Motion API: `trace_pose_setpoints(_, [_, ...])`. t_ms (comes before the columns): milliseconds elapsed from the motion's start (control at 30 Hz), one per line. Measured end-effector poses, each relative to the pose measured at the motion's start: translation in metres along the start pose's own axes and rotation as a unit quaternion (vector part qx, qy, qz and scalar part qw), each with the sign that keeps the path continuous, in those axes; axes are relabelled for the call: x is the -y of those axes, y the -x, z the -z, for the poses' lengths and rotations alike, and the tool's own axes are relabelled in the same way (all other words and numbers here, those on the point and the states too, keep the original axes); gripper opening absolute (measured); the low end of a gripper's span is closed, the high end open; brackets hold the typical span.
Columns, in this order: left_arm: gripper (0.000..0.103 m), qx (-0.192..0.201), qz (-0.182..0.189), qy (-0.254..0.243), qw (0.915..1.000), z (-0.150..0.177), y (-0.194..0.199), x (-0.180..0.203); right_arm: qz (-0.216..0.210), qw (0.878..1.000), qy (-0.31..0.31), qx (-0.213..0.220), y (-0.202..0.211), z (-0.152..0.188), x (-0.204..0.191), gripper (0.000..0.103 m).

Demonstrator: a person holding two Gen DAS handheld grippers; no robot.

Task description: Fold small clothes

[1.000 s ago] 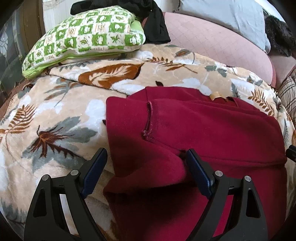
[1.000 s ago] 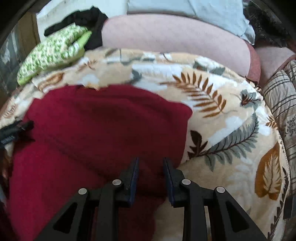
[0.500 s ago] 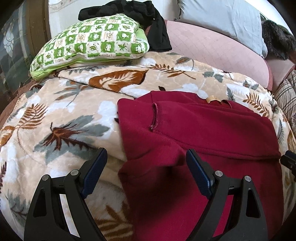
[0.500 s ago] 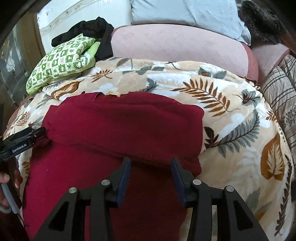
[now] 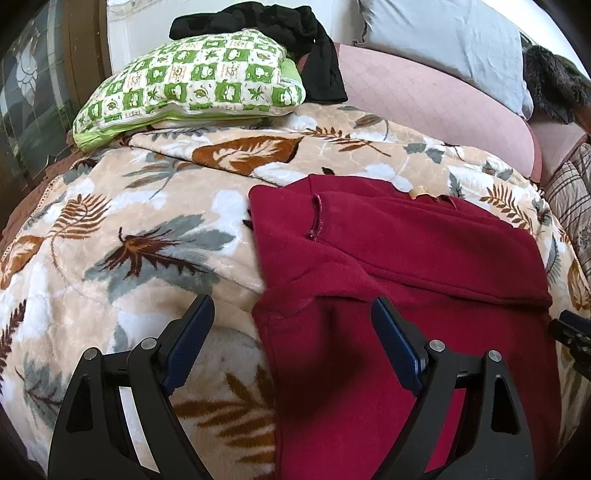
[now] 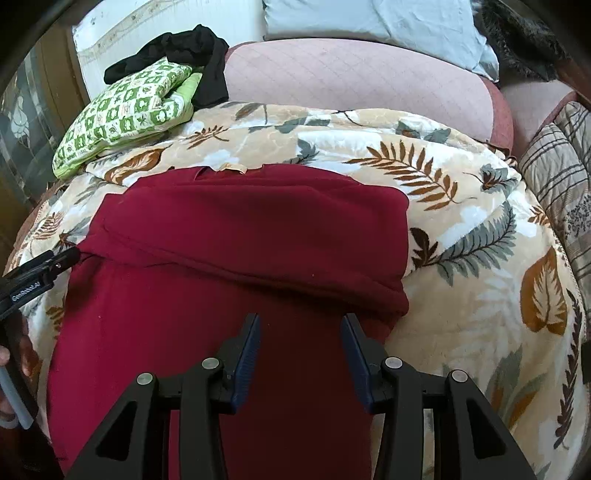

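Lying folded on the leaf-patterned fleece blanket [image 6: 480, 258], the dark red fleece garment [image 6: 240, 258] sits mid-bed, its top flap doubled over. Right gripper [image 6: 300, 354] has let go, jaws now partly apart and empty; left gripper [image 5: 291, 332] hangs wide, empty, so the next fold can start.

The folded dark-red fleece garment [image 5: 406, 266] lies on the leaf-patterned plush blanket [image 5: 147, 236]. Behind the garment to its left, a green-and-white checked pillow [image 5: 192, 81] rests on the blanket, with a black cloth [image 5: 295, 33] draped on the pillow. A pink quilted cushion [image 6: 354, 81] lies behind the garment.
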State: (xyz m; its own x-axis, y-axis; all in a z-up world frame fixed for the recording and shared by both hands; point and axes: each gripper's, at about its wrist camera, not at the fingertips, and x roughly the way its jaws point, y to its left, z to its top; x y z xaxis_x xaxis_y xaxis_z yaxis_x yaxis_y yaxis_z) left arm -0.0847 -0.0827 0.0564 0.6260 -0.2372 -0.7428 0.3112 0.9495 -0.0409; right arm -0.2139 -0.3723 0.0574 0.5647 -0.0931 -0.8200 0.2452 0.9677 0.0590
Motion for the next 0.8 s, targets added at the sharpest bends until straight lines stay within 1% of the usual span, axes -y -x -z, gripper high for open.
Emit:
trace_pose_setpoints(233, [0.087,0.008,0.002,0.007,0.9999,0.002,0.009,0.002,-0.003,1.000,-0.005,0.004,0.005,0.003,-0.006,0.043])
trace_pose_setpoints(367, [0.087,0.012,-0.002,0.001,0.9999,0.004,0.013,0.006,-0.002,1.000,-0.007,0.007,0.009,0.003,-0.007,0.044])
trace_pose_setpoints(500, [0.087,0.015,0.005,-0.003,0.9999,0.006,0.021,0.010,0.000,1.000,-0.010,0.008,0.013,0.006,-0.004,0.044])
trace_pose_setpoints(633, [0.087,0.018,0.010,-0.003,0.9998,0.014,0.032,0.015,0.003,1.000,-0.014,0.008,0.019,0.013,0.000,0.045])
trace_pose_setpoints(800, [0.087,0.021,0.004,-0.022,0.9995,0.027,0.047,0.025,0.007,1.000,-0.020,0.011,0.028,0.020,0.002,0.046])
